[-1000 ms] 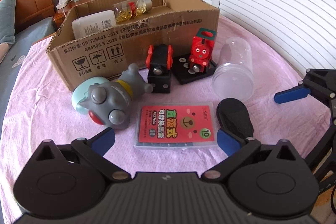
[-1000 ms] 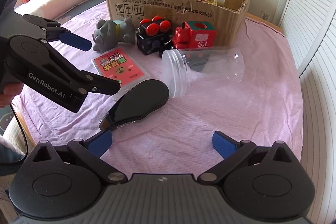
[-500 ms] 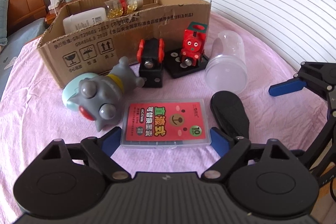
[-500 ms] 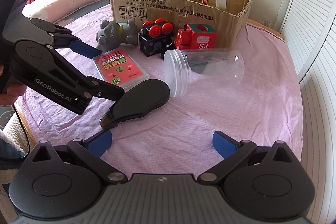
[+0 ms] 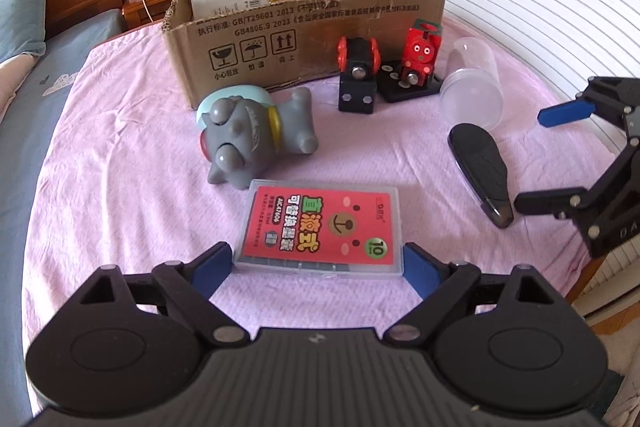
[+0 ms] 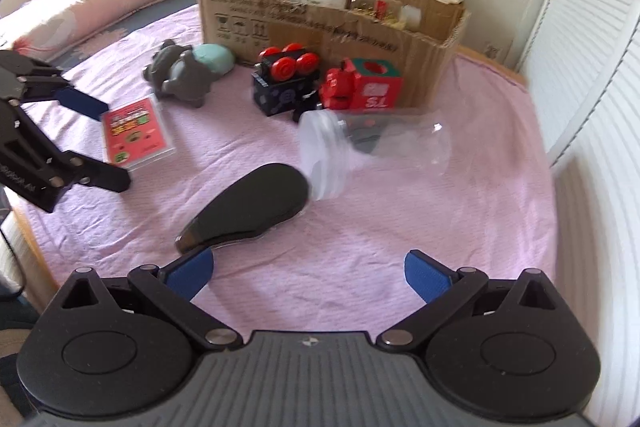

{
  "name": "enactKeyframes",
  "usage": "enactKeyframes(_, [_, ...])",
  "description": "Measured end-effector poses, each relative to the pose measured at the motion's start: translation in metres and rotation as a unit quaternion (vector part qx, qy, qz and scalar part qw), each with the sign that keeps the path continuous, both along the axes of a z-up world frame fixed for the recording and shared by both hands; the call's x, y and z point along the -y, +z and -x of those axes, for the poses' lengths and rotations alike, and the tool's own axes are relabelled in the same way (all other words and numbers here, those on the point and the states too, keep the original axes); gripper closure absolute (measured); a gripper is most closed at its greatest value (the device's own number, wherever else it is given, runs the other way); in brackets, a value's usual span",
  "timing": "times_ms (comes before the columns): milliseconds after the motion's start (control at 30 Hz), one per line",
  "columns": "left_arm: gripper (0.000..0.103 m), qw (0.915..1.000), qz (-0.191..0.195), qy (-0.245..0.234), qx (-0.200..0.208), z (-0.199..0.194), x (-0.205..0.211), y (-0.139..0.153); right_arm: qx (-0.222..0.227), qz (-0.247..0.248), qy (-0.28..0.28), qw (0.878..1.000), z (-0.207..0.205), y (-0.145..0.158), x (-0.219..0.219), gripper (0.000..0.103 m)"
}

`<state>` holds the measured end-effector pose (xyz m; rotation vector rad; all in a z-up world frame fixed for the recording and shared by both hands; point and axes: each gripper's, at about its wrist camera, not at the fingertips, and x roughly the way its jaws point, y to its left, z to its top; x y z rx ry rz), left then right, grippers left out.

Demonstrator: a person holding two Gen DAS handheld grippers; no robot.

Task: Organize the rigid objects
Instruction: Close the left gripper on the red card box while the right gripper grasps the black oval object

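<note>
Your left gripper sits low over the pink bedspread, its blue pads spread to either side of the near end of the clear flat case with the red label. The jaws have just been opening; the pads flank the case's near corners and I cannot tell whether they touch it. The case lies flat, directly ahead of this gripper, its long side running across the jaws. It is far nearer your left hand than your right. Your right gripper hangs spread and empty, just behind the black oval object. The cardboard box stands beyond the toys, open-topped.
</note>
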<state>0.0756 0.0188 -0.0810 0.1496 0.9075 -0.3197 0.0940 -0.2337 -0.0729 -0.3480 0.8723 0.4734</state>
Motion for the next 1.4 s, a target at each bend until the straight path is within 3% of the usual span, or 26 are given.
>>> enactKeyframes(100, [0.009,1.0000,0.005,-0.003,0.003,0.000,-0.002,-0.001,-0.001,0.010,-0.009,1.000,-0.003,-0.001,-0.002,0.000])
enactKeyframes(433, [0.008,0.9998,0.009,-0.018,0.008,0.003,-0.009,-0.002,-0.019,-0.018,0.036,0.999,-0.006,-0.007,-0.048,0.000])
enactKeyframes(733, [0.013,0.9992,0.016,-0.029,0.020,-0.005,-0.001,-0.003,-0.034,-0.034,0.057,0.997,-0.007,-0.008,-0.044,0.000])
enactKeyframes(1100, [0.013,0.9997,0.012,0.018,0.010,0.001,-0.033,-0.001,-0.042,-0.033,0.117,0.992,0.007,-0.006,-0.071,0.000])
enactKeyframes(1400, [0.010,0.9997,0.012,0.014,0.015,0.002,-0.030,-0.003,-0.031,-0.038,0.105,0.993,-0.010,-0.009,-0.064,0.000])
